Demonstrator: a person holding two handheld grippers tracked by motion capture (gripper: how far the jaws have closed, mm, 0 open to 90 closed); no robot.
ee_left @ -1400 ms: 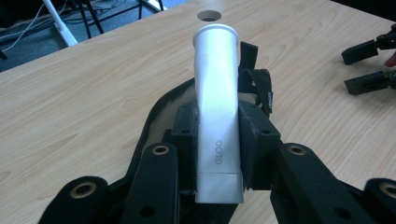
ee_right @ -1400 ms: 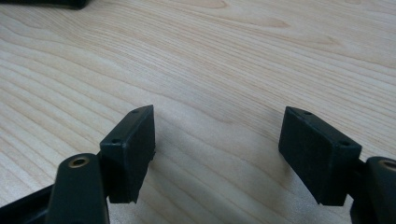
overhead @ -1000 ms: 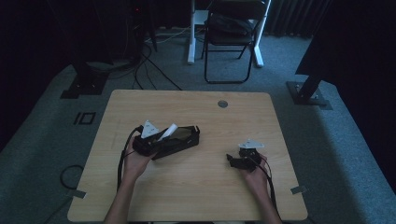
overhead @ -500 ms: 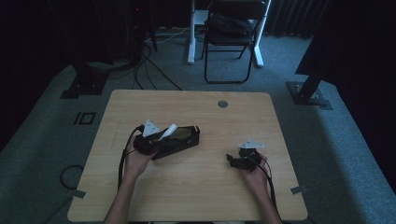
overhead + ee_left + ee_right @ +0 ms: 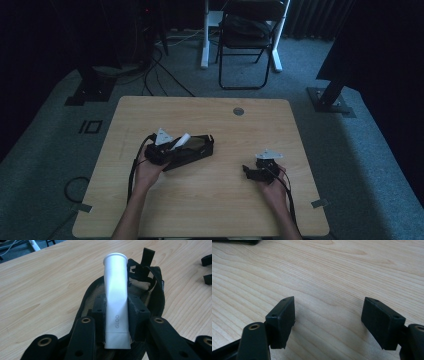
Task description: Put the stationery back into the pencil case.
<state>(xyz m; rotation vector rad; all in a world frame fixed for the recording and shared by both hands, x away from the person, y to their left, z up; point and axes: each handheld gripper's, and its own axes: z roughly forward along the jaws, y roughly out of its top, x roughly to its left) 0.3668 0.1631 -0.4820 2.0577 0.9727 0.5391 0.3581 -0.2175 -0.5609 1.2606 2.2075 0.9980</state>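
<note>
One white tube point(image 5: 116, 302) marked GLOO. One black pouch point(image 5: 192, 148), lying open on the table. One wooden table point(image 5: 210, 200), with one round grommet point(image 5: 238, 111) set in its far edge. Two grippers: the left gripper point(image 5: 116, 315) and the right gripper point(image 5: 328, 322). Two hands, the left hand point(image 5: 147, 172) and the right hand point(image 5: 272, 187). One black folding chair point(image 5: 247, 30) on the floor beyond the table.

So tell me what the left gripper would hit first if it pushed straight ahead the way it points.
The left gripper is shut on a white tube, held over an open black pouch. Going straight on, the tube's far end would likely meet the pouch's far rim and strap first, though depth there is hard to judge.
</note>
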